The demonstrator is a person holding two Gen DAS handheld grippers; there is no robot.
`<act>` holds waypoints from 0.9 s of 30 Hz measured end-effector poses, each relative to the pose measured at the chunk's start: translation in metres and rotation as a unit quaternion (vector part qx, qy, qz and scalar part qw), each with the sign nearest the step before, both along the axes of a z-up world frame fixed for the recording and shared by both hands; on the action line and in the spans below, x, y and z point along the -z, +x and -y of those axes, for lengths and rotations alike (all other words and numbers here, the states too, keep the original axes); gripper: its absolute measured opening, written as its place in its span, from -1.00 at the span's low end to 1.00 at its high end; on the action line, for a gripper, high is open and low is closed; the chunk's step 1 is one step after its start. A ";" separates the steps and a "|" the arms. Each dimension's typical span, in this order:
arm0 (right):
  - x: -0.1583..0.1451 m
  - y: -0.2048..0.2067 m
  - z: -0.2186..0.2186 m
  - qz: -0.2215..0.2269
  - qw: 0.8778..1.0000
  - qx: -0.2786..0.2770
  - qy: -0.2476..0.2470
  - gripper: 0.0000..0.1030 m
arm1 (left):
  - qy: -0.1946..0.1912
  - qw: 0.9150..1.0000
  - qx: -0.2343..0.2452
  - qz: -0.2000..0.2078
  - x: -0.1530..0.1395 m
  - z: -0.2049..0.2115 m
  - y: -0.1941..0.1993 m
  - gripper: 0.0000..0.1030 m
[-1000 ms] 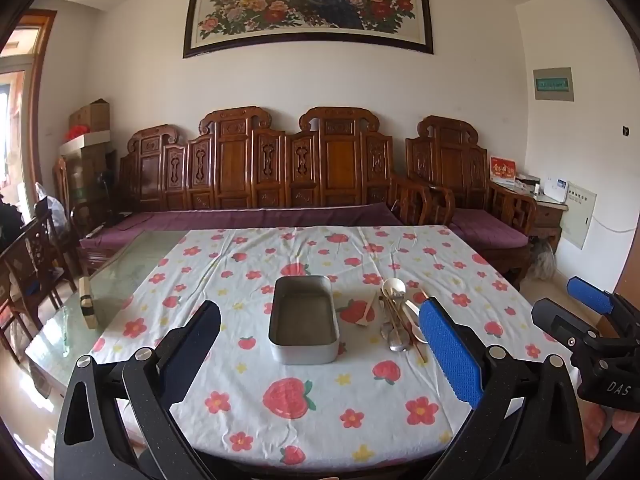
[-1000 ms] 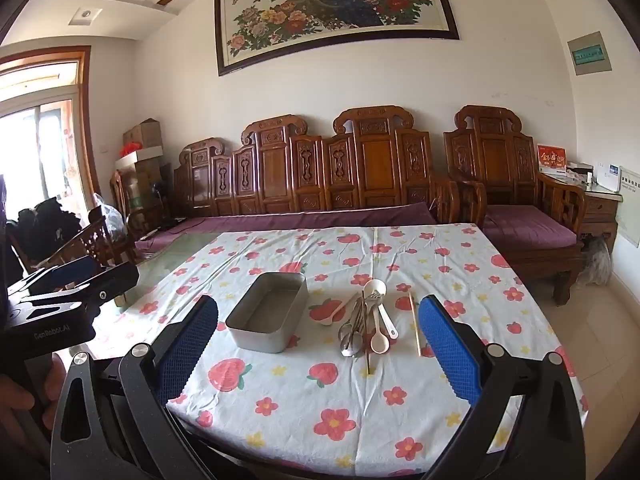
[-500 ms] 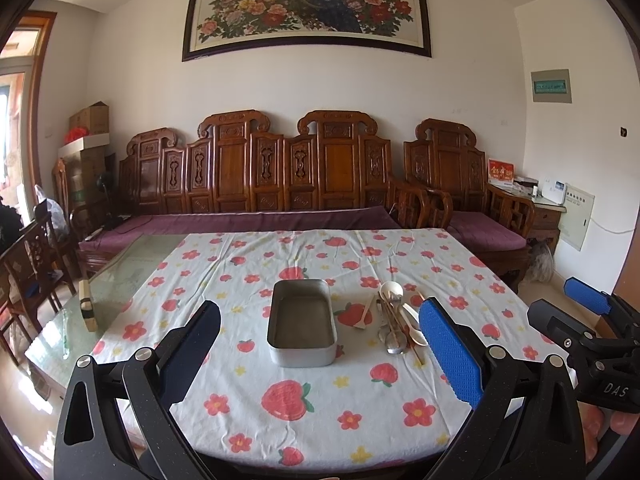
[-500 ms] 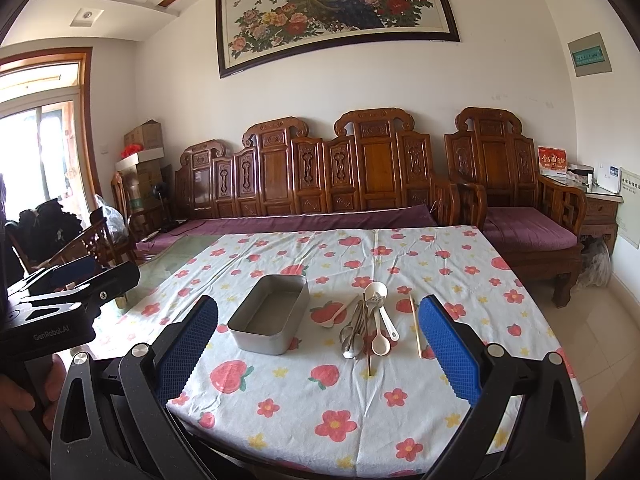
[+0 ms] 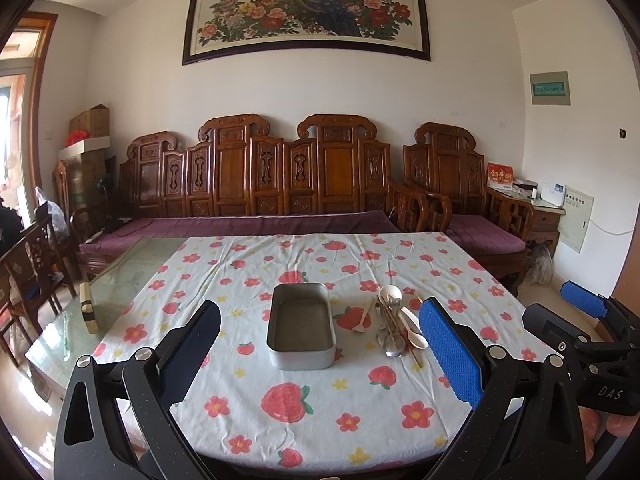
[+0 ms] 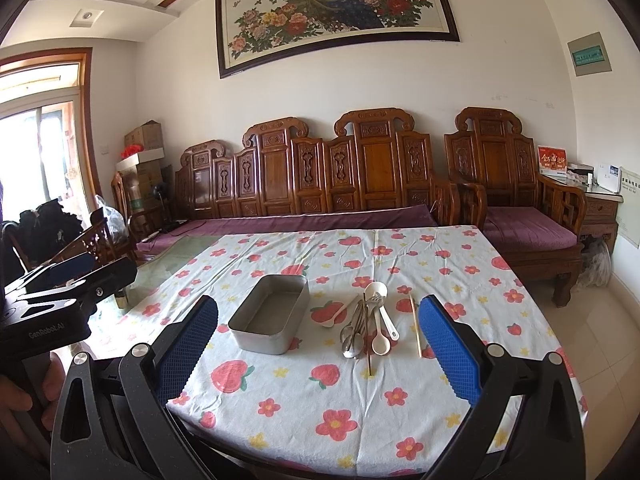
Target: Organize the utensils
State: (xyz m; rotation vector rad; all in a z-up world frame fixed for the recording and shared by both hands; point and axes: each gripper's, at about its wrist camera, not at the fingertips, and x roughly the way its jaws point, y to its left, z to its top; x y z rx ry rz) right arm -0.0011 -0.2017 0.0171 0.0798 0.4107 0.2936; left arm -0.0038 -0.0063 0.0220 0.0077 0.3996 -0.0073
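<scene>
White tablecloth [image 5: 304, 408] printed with red strawberries and flowers; grey tin [image 5: 301, 326].

Tin [image 5: 301, 328]: metal, dull grey, matt interior, rounded smooth walls. Metal spoons [image 6: 352, 340]: polished, reflective bowls. White spoons [image 6: 380, 342]: smooth, apparently plastic or ceramic; which one cannot be told. Chopstick [image 6: 415, 326]: pale wood or bamboo, matt. Tablecloth [image 5: 248, 280]: printed cloth, matt, lightly creased. Table top [image 5: 120, 292]: glass, glossy, reflective where the cloth leaves it bare. Left gripper [image 5: 320, 360]: matt black, finely speckled frame with bright metal screw heads; finger pads [image 5: 450, 354] blue, rough dimpled texture. Right gripper [image 6: 318, 354]: same finish. Bench [image 6: 340, 176]: carved wood, glossy varnish; cushions [image 6: 528, 230] matt purple cloth.
</scene>
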 end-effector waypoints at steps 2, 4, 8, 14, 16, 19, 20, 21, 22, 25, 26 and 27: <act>0.000 0.000 0.000 0.000 1.000 0.000 0.000 0.95 | 0.000 1.000 -0.001 0.001 0.001 0.000 0.000 0.87; 0.000 0.000 0.000 0.001 1.000 0.000 -0.001 0.95 | 0.000 1.000 0.000 0.001 0.000 0.000 0.000 0.87; 0.000 0.000 0.000 0.000 1.000 0.000 0.000 0.95 | 0.000 1.000 0.000 0.002 0.000 0.000 -0.001 0.87; 0.000 0.000 0.000 0.000 1.000 0.000 0.000 0.95 | 0.000 1.000 0.003 0.002 -0.005 0.001 -0.002 0.87; 0.000 0.000 0.001 0.001 1.000 0.000 0.000 0.95 | 0.000 1.000 0.003 0.003 -0.005 0.002 -0.003 0.87; 0.000 0.000 0.001 0.000 1.000 0.000 0.000 0.95 | 0.001 1.000 0.003 0.003 -0.007 0.003 -0.003 0.87; 0.000 0.000 0.001 0.000 1.000 0.000 0.000 0.95 | 0.001 1.000 0.003 0.003 -0.005 0.003 -0.003 0.87; 0.000 0.000 0.001 0.000 1.000 0.000 0.000 0.95 | 0.000 1.000 0.003 0.003 -0.006 0.003 -0.003 0.87; 0.000 0.000 0.001 0.001 1.000 0.000 0.000 0.95 | 0.000 1.000 0.003 0.004 -0.006 0.003 -0.003 0.87; 0.000 0.000 0.001 0.001 1.000 0.000 0.000 0.95 | 0.001 1.000 0.003 0.004 -0.006 0.004 -0.003 0.87; 0.000 0.000 0.001 0.001 1.000 0.000 0.000 0.95 | 0.001 1.000 0.004 0.004 -0.005 0.003 -0.004 0.87; -0.001 0.000 0.001 0.001 1.000 0.000 0.000 0.95 | 0.001 1.000 0.004 0.004 -0.006 0.004 -0.003 0.87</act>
